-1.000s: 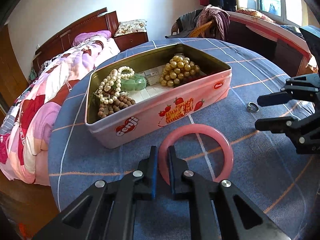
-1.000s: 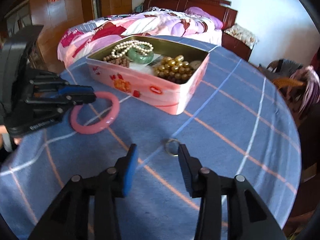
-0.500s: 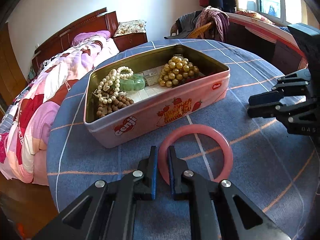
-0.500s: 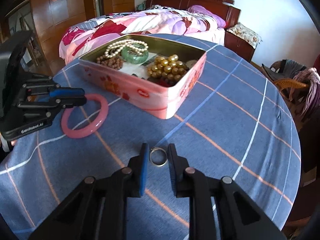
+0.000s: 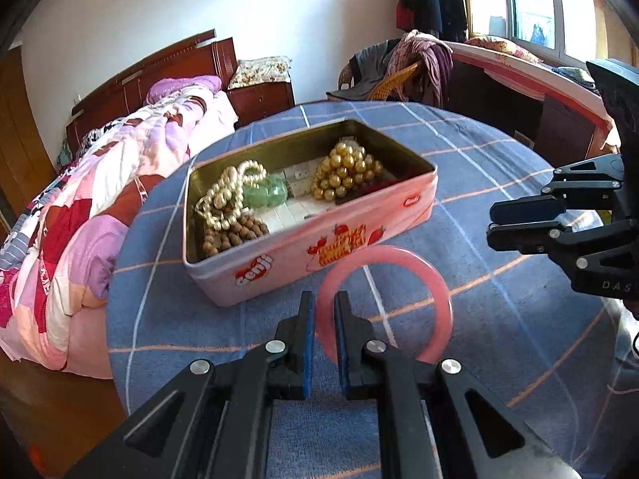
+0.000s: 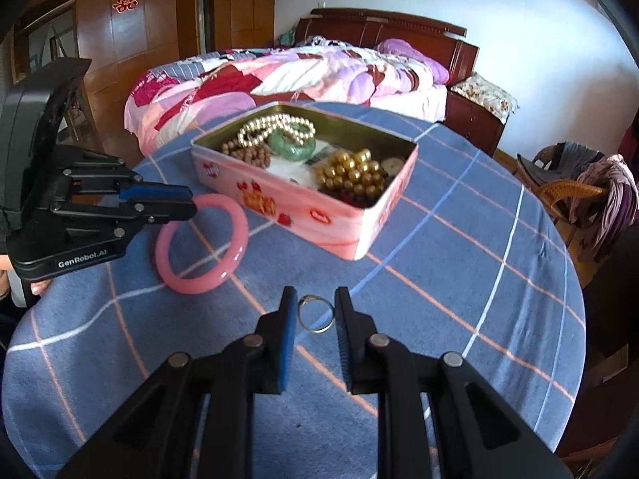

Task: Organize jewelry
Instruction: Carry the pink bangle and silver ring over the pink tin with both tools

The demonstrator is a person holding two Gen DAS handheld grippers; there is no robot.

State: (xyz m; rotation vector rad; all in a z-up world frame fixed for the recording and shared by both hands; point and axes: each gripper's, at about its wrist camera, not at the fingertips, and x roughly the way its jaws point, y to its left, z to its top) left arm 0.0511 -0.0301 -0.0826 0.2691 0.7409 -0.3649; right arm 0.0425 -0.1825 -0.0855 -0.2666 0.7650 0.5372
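The left gripper point(image 5: 321, 317) was squeezed tight on the near side of the pink bangle point(image 5: 423, 267), just in front of the tin. The right gripper point(image 6: 315, 315) had its fingers closed around a small silver ring point(image 6: 316, 314), held on edge above the blue checked tablecloth point(image 6: 459, 271). Farther back sat the pink tin point(image 6: 319, 215), open. Inside lay gold beads point(image 6: 353, 177), a green bangle point(image 6: 289, 145), white pearls point(image 5: 227, 195) and brown beads point(image 5: 233, 233).

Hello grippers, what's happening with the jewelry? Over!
Left gripper shut on pink bangle. Right gripper shut on silver ring. Pink tin open ahead; nothing in the way.
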